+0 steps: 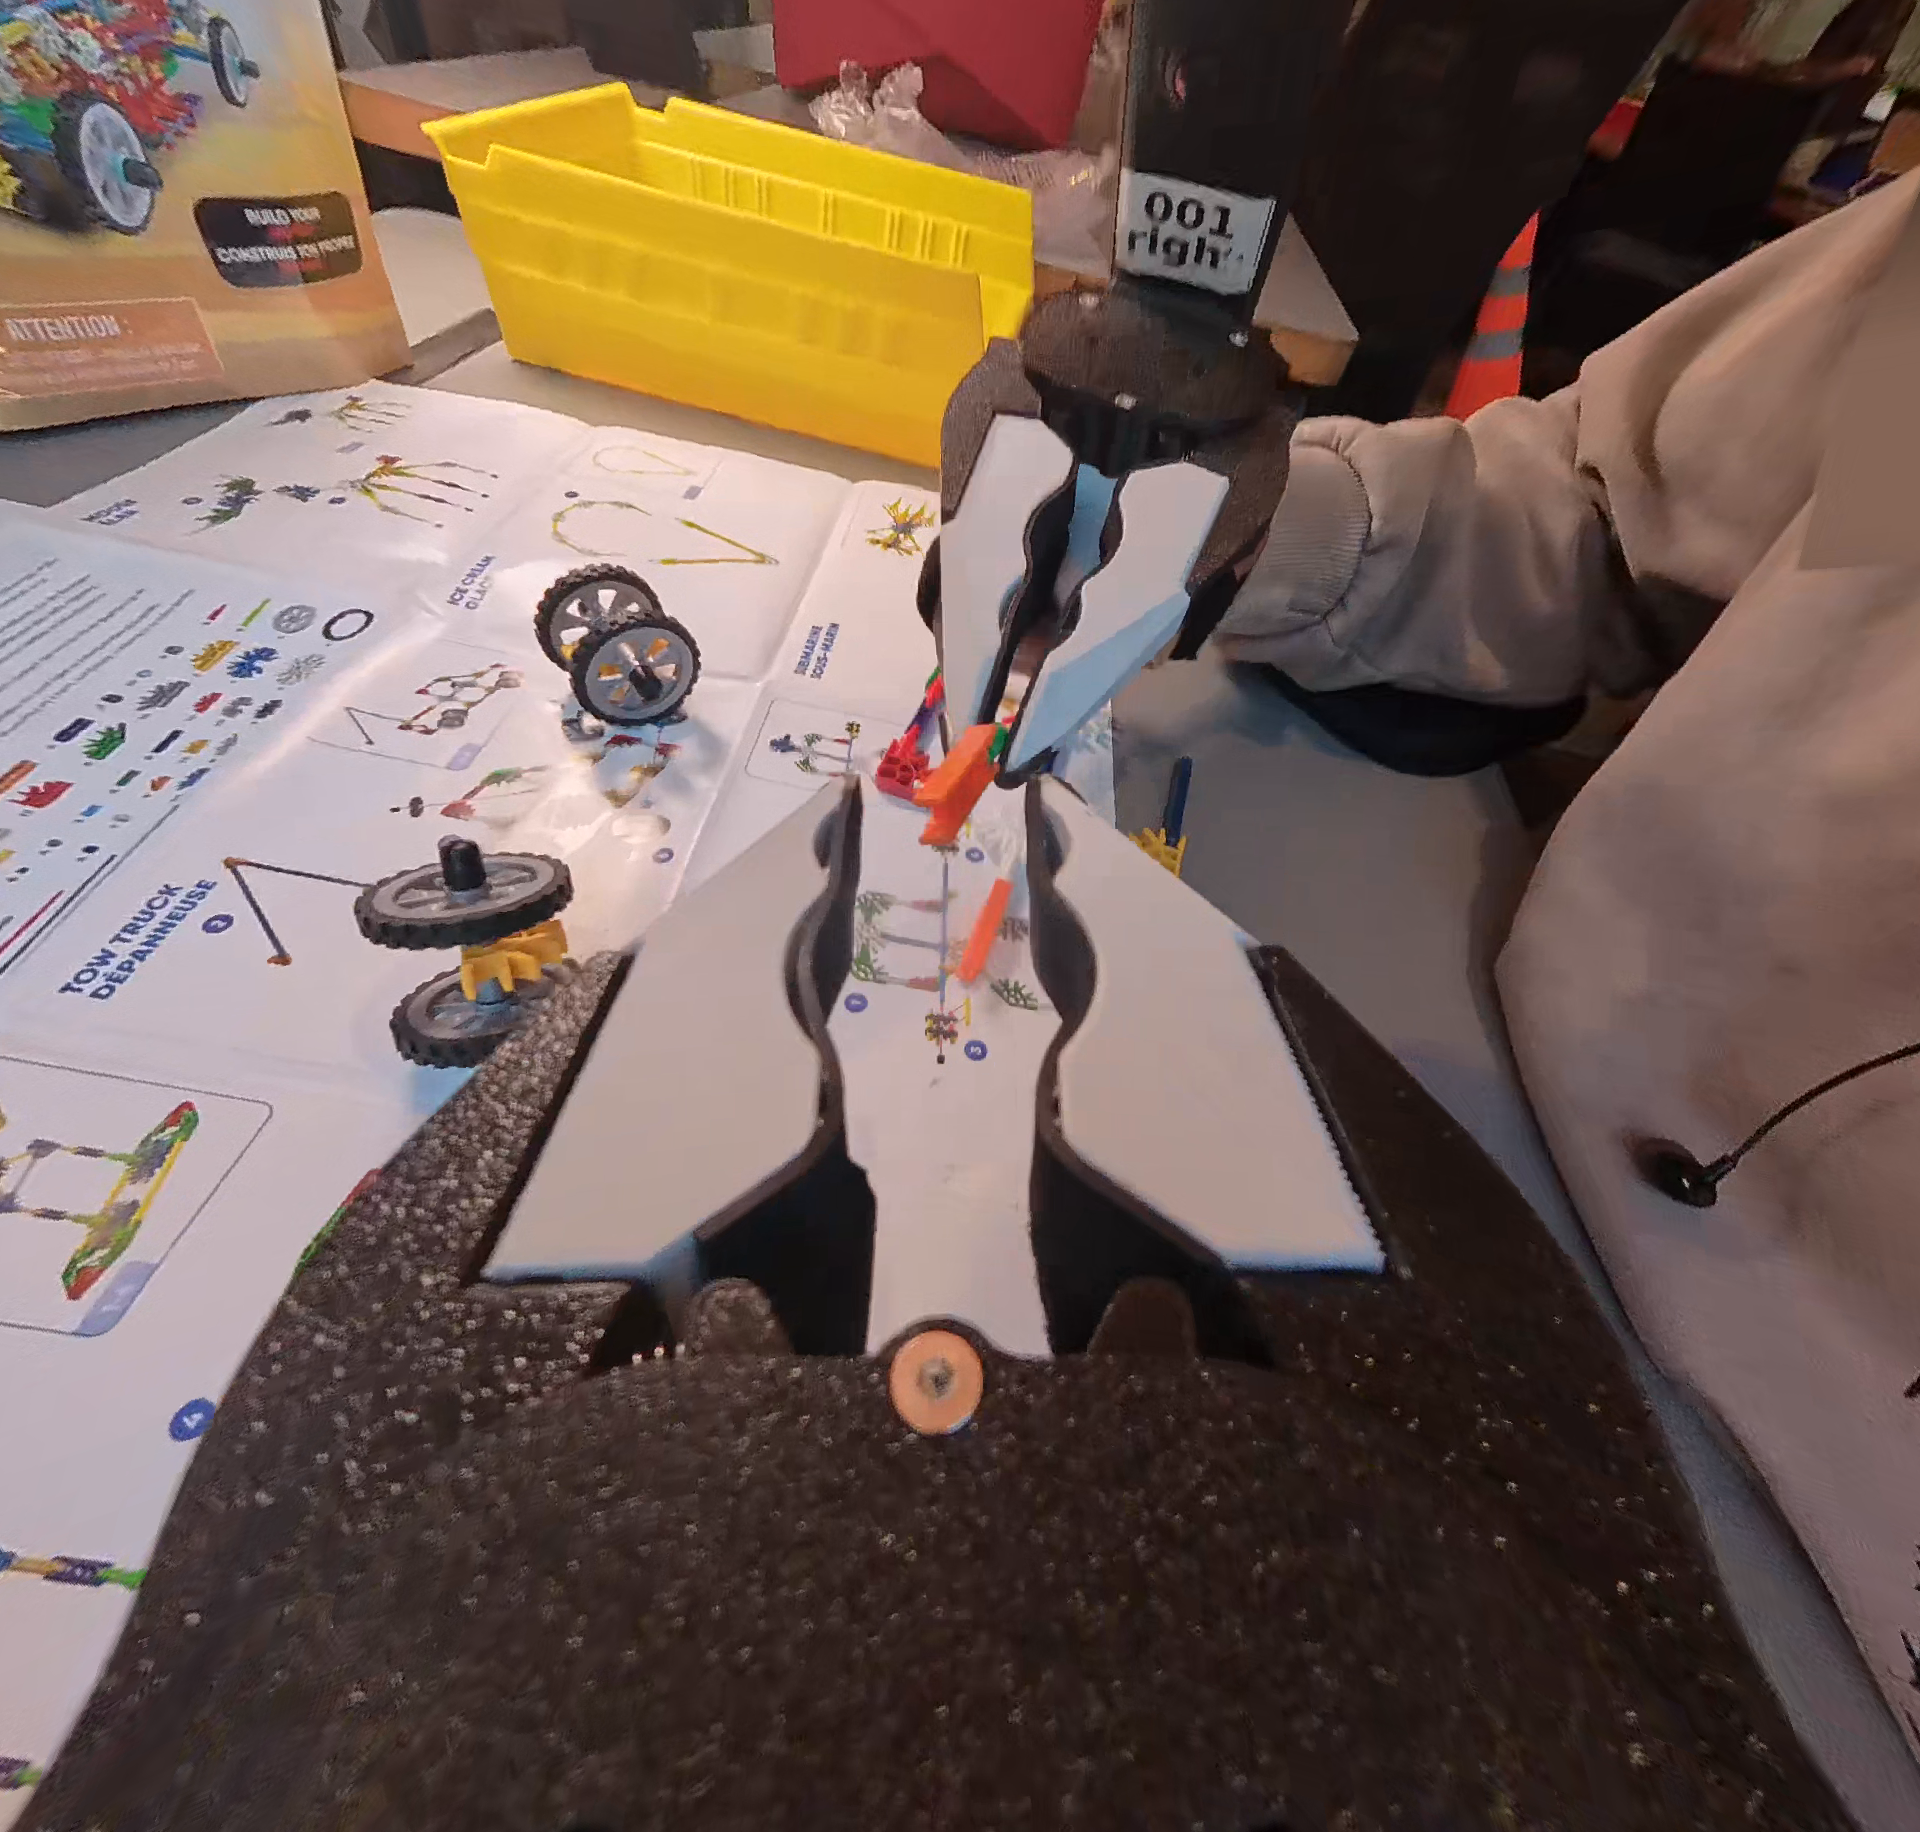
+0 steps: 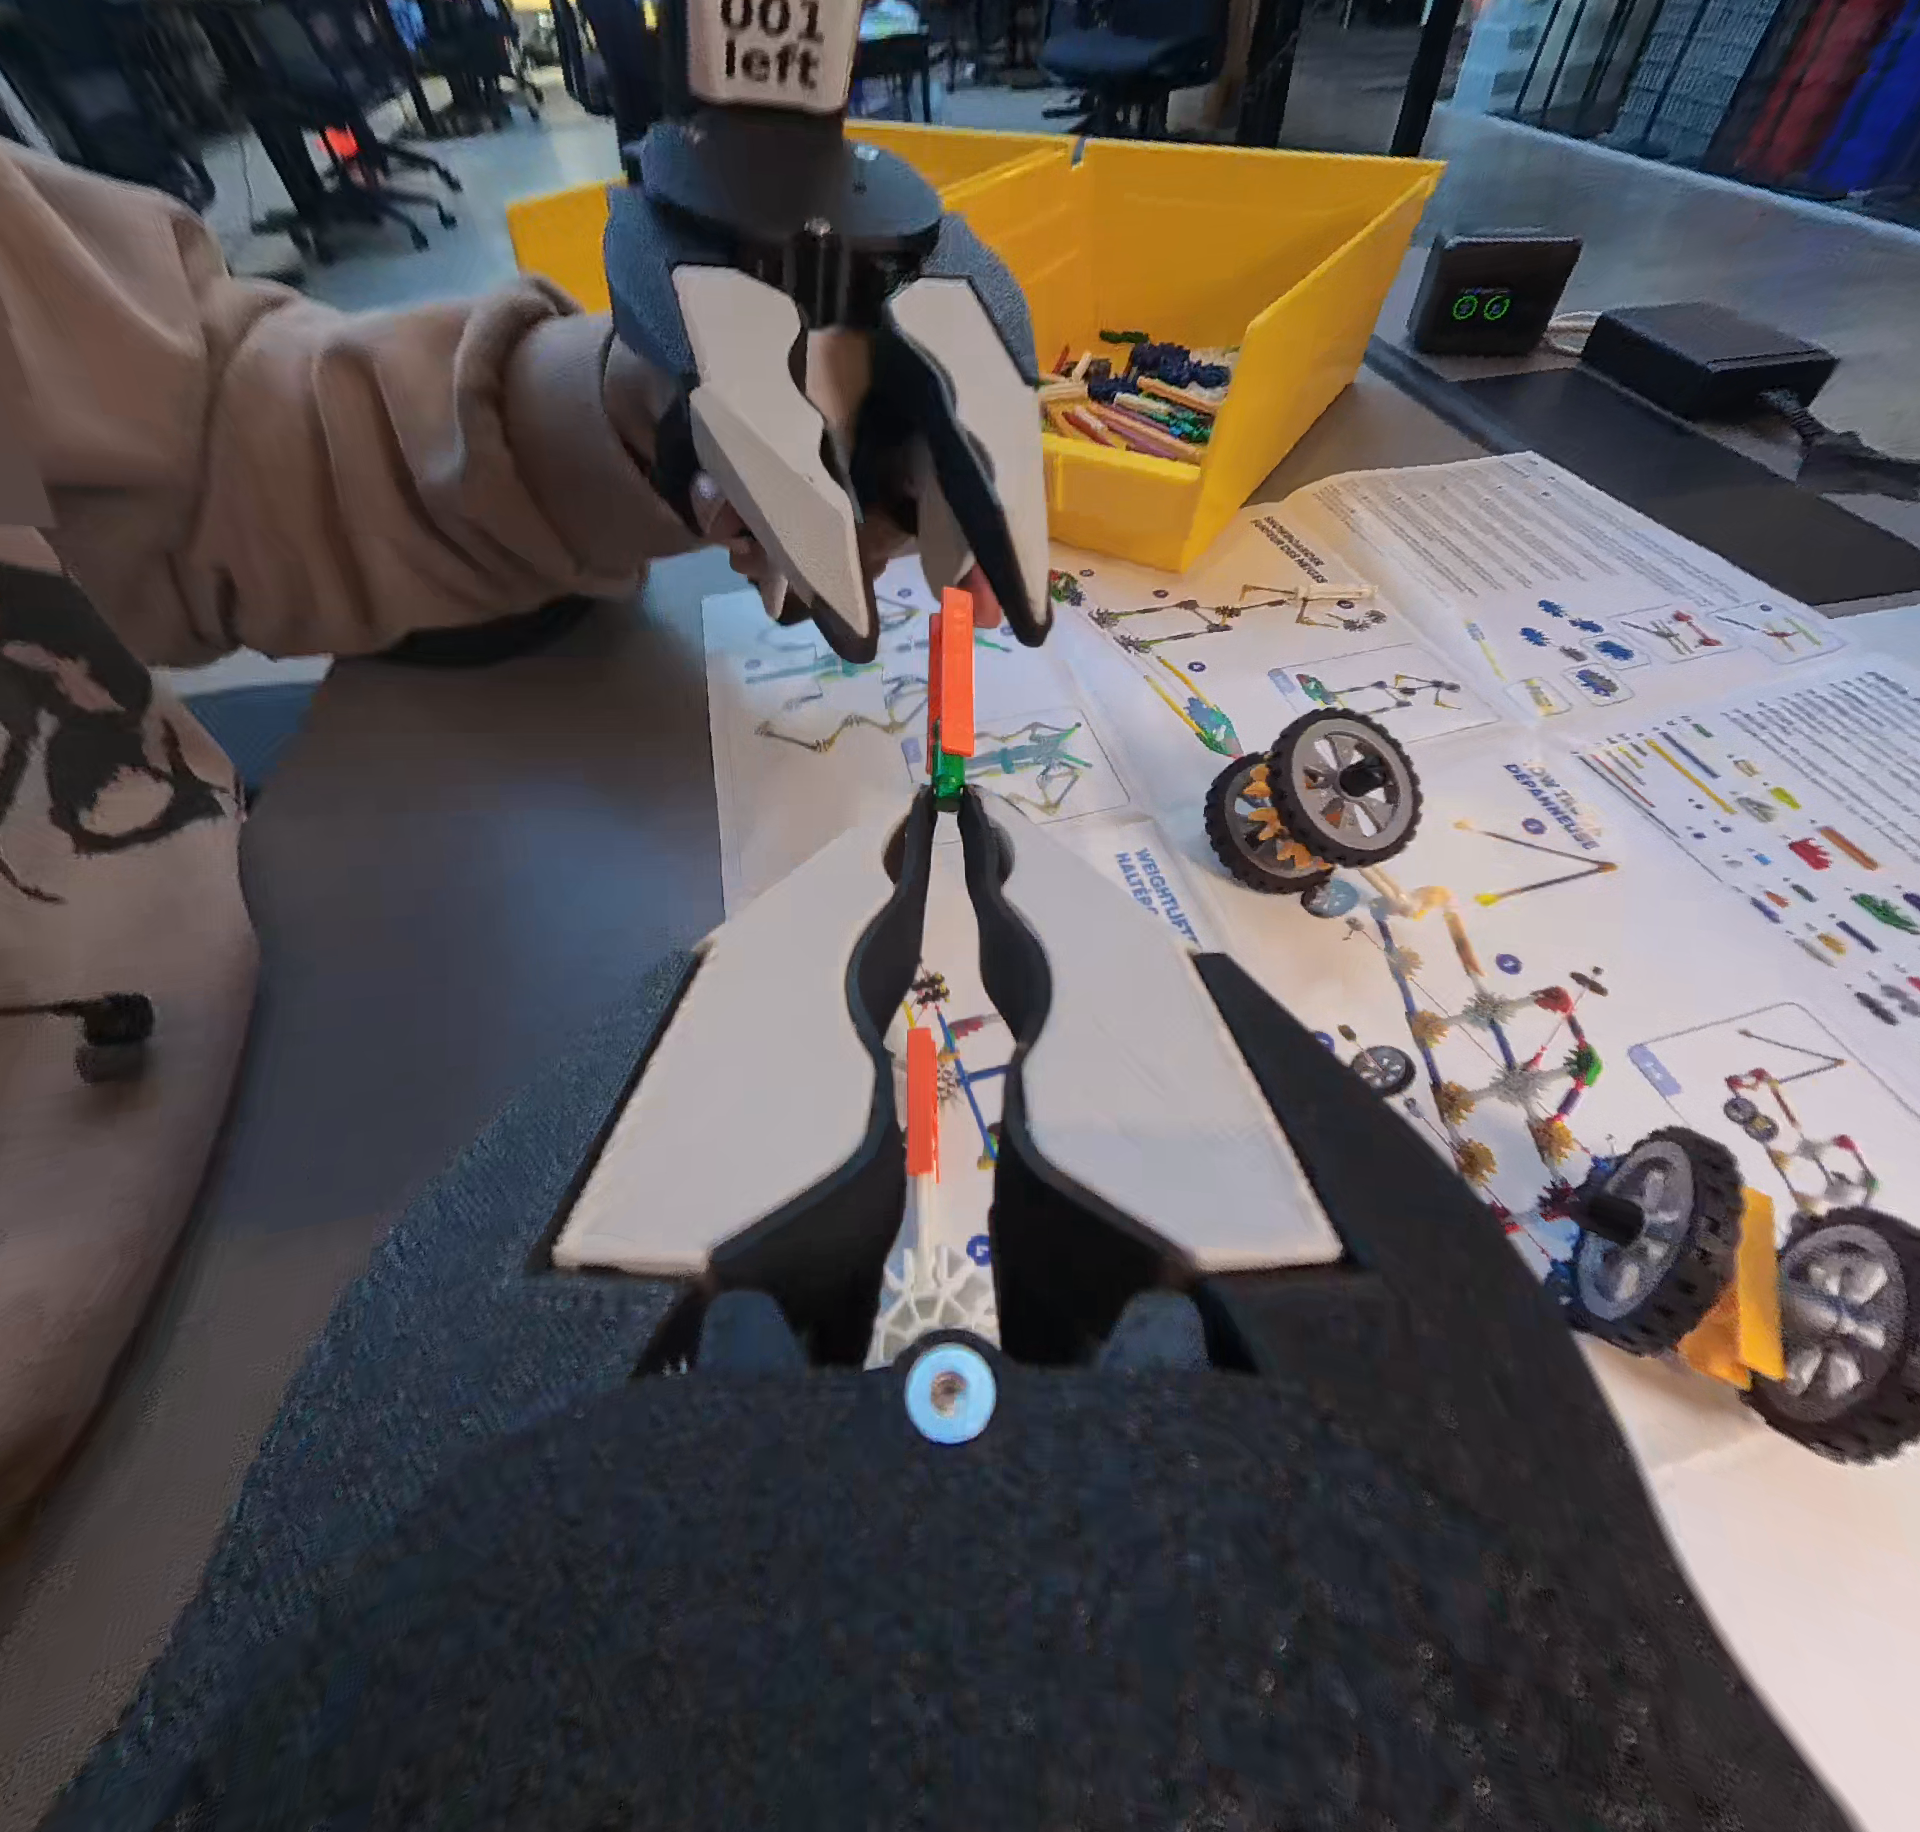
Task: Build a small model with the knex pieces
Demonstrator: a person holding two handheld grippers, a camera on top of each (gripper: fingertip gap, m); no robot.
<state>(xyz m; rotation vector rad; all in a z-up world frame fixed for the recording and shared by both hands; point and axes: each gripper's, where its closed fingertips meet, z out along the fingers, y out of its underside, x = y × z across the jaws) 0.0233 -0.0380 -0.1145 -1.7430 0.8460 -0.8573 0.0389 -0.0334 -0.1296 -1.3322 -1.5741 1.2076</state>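
My right gripper (image 2: 945, 808) is shut on a small green piece (image 2: 945, 769) that carries an orange connector (image 2: 951, 676), held above the instruction sheet (image 2: 1455, 577). In the left wrist view the right gripper (image 1: 1003, 759) points down at me with the orange connector (image 1: 954, 785) at its tips. My left gripper (image 1: 943, 795) is open, its fingertips on either side of the connector's free end. It shows opposite in the right wrist view (image 2: 945, 629). I cannot tell whether it touches the connector. A second orange piece (image 1: 984, 930) lies on the sheet below.
Two wheel-and-axle assemblies (image 1: 618, 644) (image 1: 468, 951) stand on the sheet to the left. A yellow bin (image 2: 1299, 255) of loose parts and a toy box (image 1: 156, 172) sit behind. Red (image 1: 902, 764) and yellow (image 1: 1158, 847) connectors lie nearby. A person's beige sleeve (image 1: 1455, 556) is close. My two grippers' fingertips are within a few centimetres of each other.
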